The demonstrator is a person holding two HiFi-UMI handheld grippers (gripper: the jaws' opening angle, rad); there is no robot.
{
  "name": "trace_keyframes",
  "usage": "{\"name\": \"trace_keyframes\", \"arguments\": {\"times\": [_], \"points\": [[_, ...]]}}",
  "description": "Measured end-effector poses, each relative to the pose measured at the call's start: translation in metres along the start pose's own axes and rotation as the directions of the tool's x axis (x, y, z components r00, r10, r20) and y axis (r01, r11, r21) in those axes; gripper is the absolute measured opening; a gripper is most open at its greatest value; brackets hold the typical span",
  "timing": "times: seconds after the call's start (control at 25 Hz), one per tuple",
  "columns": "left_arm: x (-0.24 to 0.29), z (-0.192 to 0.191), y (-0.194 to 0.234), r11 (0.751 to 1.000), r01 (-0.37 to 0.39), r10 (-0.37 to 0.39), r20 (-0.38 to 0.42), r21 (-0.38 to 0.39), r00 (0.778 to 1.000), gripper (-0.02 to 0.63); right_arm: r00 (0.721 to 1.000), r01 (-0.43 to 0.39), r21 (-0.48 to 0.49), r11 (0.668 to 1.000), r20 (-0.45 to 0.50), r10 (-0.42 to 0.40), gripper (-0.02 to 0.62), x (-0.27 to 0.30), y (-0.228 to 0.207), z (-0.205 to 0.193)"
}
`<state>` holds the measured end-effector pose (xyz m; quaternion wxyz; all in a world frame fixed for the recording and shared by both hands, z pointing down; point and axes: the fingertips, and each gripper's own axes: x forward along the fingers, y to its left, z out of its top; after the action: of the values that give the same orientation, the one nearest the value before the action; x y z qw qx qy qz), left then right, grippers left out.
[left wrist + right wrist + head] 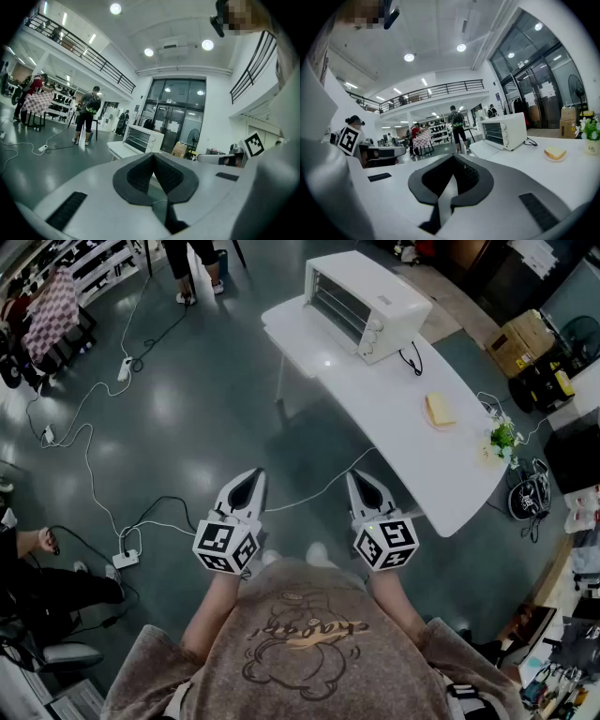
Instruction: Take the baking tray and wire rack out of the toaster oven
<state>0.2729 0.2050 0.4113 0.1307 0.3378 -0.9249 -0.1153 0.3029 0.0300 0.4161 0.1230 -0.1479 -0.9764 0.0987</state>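
Observation:
A white toaster oven (366, 304) stands at the far end of a long white table (394, 418), its glass door closed; the baking tray and wire rack inside cannot be made out. The oven also shows small in the left gripper view (142, 138) and the right gripper view (505, 131). My left gripper (249, 477) and right gripper (362, 481) are held side by side over the floor, well short of the table. Both are shut with nothing between the jaws.
A slice of bread on a plate (439, 410) and a small potted plant (502, 438) sit on the table. Power strips and cables (122, 549) lie on the floor at left. People stand far off (86, 115). Boxes (521, 341) stand beyond the table.

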Motion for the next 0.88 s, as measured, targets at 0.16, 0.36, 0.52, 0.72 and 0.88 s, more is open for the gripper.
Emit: {"name": "trace_keyframes", "arguments": {"times": [0.16, 0.36, 0.52, 0.72, 0.88], "points": [[-0.001, 0.002, 0.009, 1.000, 0.010, -0.010, -0.006, 0.007, 1.000, 0.005, 1.000, 0.000, 0.015, 1.000, 0.016, 0.000, 0.000, 0.005, 0.009, -0.001], [-0.003, -0.004, 0.026, 0.999, 0.036, -0.035, -0.017, 0.018, 0.999, 0.005, 0.999, 0.025, 0.035, 0.999, 0.018, -0.026, 0.000, 0.009, 0.017, -0.015], [0.004, -0.003, 0.037, 0.998, 0.055, -0.055, -0.005, 0.015, 0.998, 0.005, 0.997, 0.065, 0.042, 0.997, 0.029, -0.066, 0.000, 0.016, 0.013, -0.020], [0.015, -0.007, 0.055, 0.998, 0.057, -0.057, -0.017, 0.017, 0.998, 0.005, 0.996, 0.075, 0.053, 0.996, 0.040, -0.077, 0.000, 0.037, 0.011, -0.024], [0.039, -0.006, 0.077, 0.999, 0.044, -0.044, -0.022, 0.014, 0.999, 0.005, 0.996, 0.072, 0.059, 0.996, 0.047, -0.074, 0.000, 0.070, 0.000, -0.022]]}}
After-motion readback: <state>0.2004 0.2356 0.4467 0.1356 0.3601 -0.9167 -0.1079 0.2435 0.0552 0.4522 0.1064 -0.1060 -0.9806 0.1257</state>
